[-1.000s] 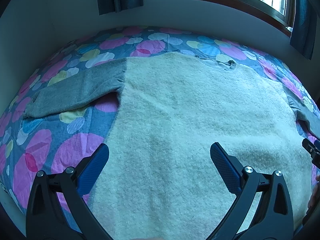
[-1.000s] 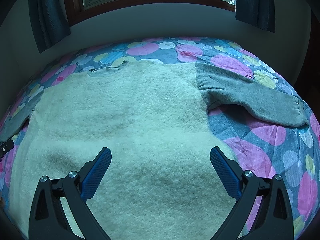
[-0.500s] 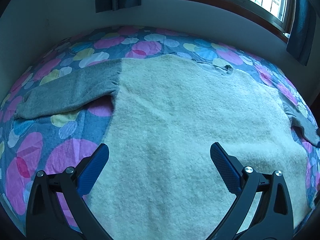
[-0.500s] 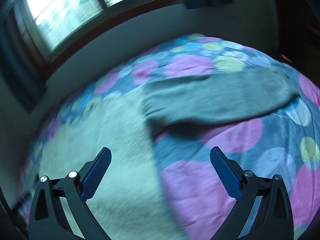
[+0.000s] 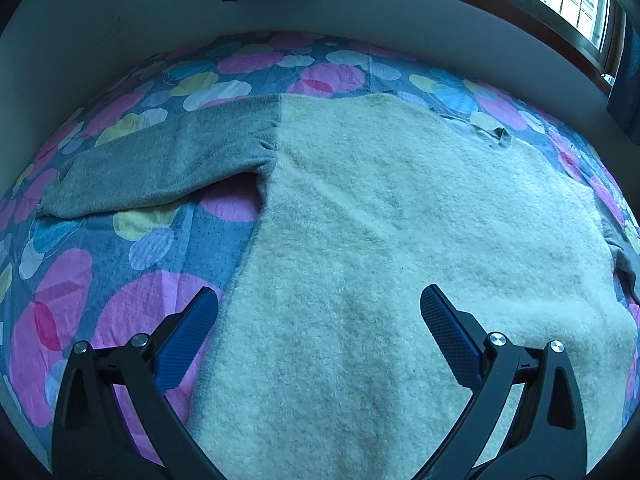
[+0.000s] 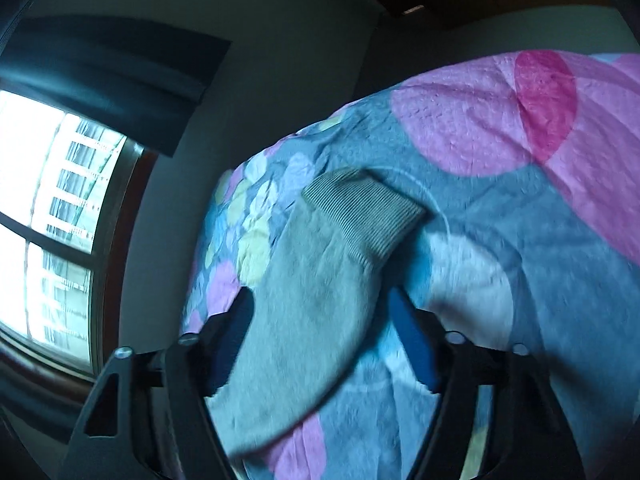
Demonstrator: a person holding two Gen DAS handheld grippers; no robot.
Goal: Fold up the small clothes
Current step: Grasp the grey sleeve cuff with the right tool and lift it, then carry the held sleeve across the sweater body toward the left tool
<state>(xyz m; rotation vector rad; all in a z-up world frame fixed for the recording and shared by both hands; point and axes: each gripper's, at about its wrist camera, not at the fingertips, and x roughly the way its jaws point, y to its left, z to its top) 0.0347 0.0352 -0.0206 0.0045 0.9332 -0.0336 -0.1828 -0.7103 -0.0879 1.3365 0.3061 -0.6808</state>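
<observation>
A small sweater with a cream fleece body (image 5: pixel 400 240) and grey sleeves lies flat on the bed. Its left grey sleeve (image 5: pixel 160 168) stretches out to the left. My left gripper (image 5: pixel 320 320) is open and empty, hovering over the sweater's lower body near its left edge. In the right wrist view the right grey sleeve (image 6: pixel 312 292) with its ribbed cuff (image 6: pixel 368 208) lies between the fingers of my right gripper (image 6: pixel 324 340), which is open and straddles the sleeve. The view is blurred.
The bed has a quilt (image 5: pixel 80 280) with pink, yellow and blue circles. A wall (image 5: pixel 120 20) borders it at the back and left. A window (image 6: pixel 48 200) with dark curtains (image 6: pixel 112 76) stands behind the bed.
My right gripper has swung right and turned, from over the sweater's body to the right sleeve near its cuff. My left gripper has shifted slightly left and stays open.
</observation>
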